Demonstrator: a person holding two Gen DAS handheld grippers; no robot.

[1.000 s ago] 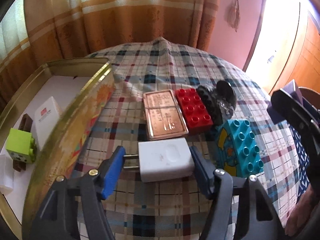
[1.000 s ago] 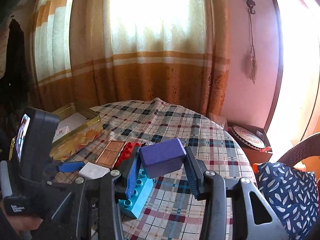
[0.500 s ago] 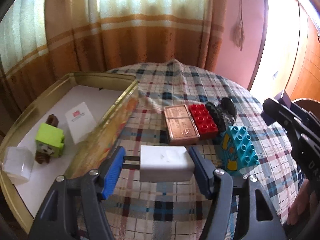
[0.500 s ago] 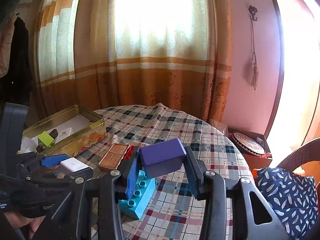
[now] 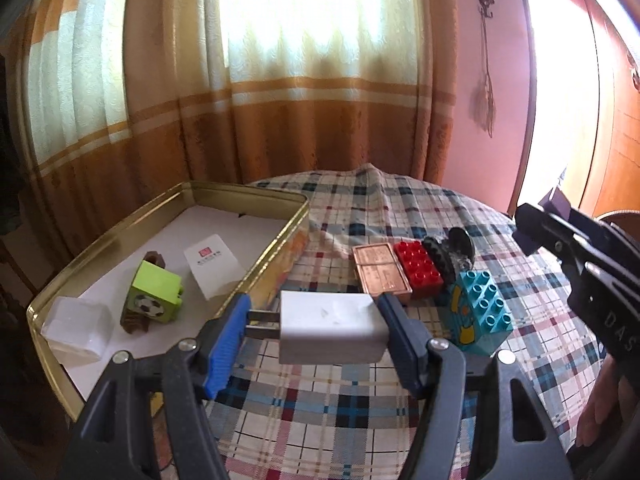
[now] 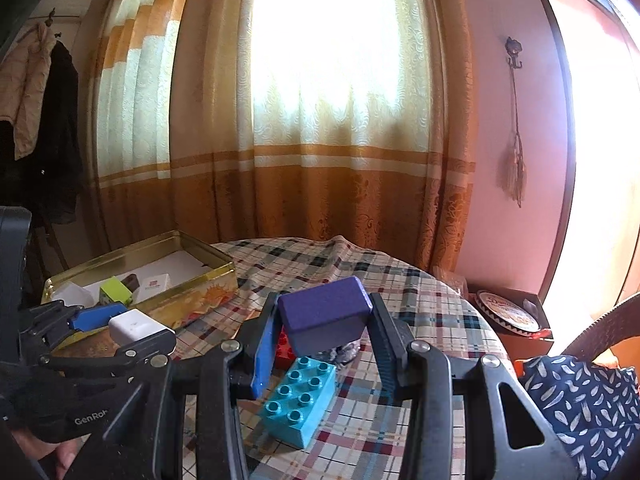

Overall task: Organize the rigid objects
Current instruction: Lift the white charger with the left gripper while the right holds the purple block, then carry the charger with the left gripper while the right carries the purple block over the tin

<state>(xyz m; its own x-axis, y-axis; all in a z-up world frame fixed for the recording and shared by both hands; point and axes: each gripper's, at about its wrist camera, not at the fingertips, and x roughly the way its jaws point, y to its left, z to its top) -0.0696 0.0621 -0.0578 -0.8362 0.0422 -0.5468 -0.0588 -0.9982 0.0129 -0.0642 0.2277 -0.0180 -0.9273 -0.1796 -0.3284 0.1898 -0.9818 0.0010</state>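
The left tongs (image 5: 316, 334) clamp one white charger (image 5: 332, 330), held above the bench (image 5: 360, 420) just right of the gold tin (image 5: 260, 264). The right tongs (image 6: 320, 344) clamp one purple block (image 6: 324, 310). Inside the tin: four items. Right of the tin: one copper case (image 5: 380, 270), one red brick (image 5: 418, 266), one blue brick (image 5: 482, 310).

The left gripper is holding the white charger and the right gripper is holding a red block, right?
Not quite. The left gripper does hold the white charger, but the right gripper holds a purple block, as the right wrist view shows. The red block lies on the tablecloth.
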